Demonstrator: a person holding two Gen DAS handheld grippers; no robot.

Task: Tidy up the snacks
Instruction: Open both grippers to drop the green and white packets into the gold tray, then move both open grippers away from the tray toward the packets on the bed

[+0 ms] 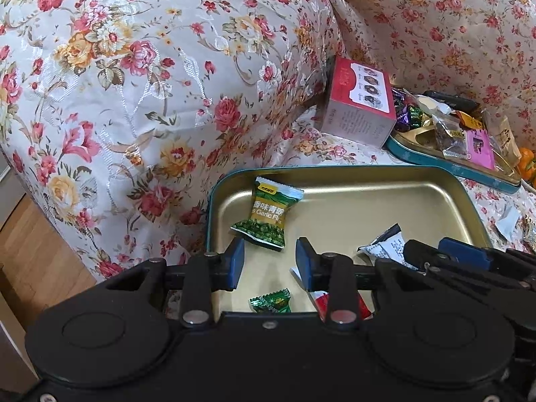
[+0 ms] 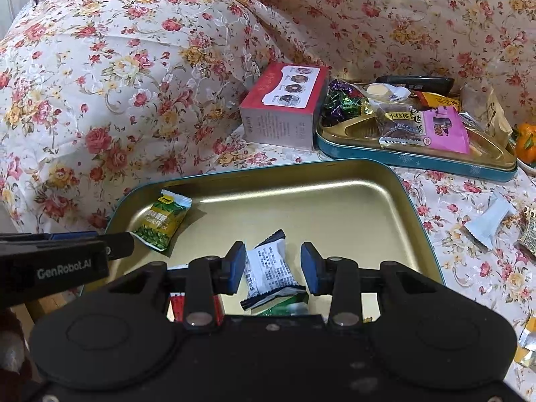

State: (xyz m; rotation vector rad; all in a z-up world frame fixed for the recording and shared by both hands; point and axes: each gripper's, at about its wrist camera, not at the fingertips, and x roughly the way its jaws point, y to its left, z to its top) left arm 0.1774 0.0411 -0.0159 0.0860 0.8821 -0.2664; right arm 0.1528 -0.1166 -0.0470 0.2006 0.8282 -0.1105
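Note:
A gold tin tray with a teal rim (image 1: 368, 201) (image 2: 318, 194) lies on the floral cloth. In it lie a green garlic-pea packet (image 1: 269, 214) (image 2: 162, 219), a white printed packet (image 1: 385, 243) (image 2: 271, 268), a small green candy (image 1: 271, 301) and a red packet (image 1: 321, 301) (image 2: 177, 305). My left gripper (image 1: 269, 263) is open and empty over the tray's near left part. My right gripper (image 2: 272, 266) is open, its jaws on either side of the white packet, not closed on it.
A red and grey box (image 1: 360, 104) (image 2: 284, 104) stands behind the tray. A second teal tin (image 1: 445, 164) (image 2: 418, 157) holds several mixed snacks. An orange (image 2: 526, 142) sits far right. Loose packets (image 2: 489, 222) lie on the cloth at right. A cushion (image 1: 134, 83) rises at left.

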